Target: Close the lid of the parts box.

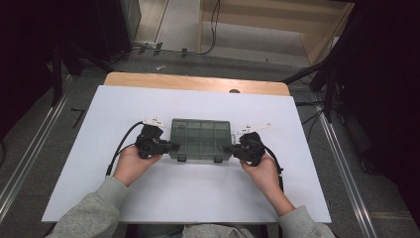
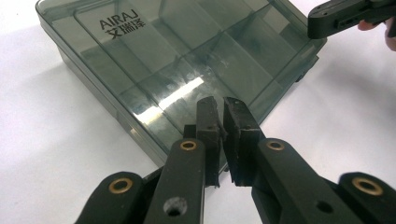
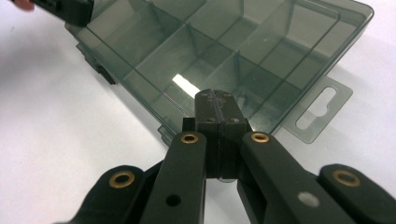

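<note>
Smoky-grey translucent plastic compartment box [image 1: 200, 139], lid closed, lies flat mid white table sheet [image 1: 198, 198], latches on near edge. Left gripper [image 1: 171, 146] at box's 9 o'clock end, jaws nearly together with narrow slit, nothing between, tips over box edge. Right gripper [image 1: 229, 148] at 3 o'clock end, jaws pressed together, empty, tips at box edge beside hang tab [image 3: 317, 109].

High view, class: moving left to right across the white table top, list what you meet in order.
Left hand → left gripper → smoky clear compartment box → right gripper → right hand.
</note>
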### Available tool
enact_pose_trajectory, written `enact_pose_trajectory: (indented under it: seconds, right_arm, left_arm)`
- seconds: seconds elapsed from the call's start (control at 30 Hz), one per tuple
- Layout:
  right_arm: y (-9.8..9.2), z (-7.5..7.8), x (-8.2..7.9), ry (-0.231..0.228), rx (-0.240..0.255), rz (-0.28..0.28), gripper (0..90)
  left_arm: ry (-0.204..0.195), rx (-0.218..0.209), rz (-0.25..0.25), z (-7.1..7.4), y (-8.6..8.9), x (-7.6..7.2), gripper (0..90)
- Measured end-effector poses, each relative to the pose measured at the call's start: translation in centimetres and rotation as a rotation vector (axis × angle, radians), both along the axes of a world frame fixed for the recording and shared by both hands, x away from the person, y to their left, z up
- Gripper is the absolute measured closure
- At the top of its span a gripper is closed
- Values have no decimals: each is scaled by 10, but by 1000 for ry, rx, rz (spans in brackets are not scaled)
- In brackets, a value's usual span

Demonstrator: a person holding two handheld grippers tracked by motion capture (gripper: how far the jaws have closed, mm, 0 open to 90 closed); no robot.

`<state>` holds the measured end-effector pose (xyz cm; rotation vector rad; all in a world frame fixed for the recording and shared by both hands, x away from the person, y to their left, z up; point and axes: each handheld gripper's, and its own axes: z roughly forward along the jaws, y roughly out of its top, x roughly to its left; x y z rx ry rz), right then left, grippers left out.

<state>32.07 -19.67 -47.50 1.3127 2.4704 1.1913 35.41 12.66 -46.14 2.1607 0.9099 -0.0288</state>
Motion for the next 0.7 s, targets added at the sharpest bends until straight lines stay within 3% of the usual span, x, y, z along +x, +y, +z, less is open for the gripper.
enact_pose_trajectory:
  seconds: [0.07, 0.2, 0.4, 0.7]
  right_arm:
    - [-2, -1, 1, 3, 20, 4, 868]
    - [-5, 0, 2, 39, 58, 6, 762]
    - [-7, 8, -6, 5, 77, 22, 629]
    - [-12, 16, -18, 12, 97, 37, 514]
  left_arm:
    - [-4, -16, -1, -1, 0, 0, 808]
    - [20, -44, 19, 0, 6, 3, 755]
    - [18, -79, 10, 9, 10, -5, 625]
    - [4, -87, -10, 13, 17, -21, 521]
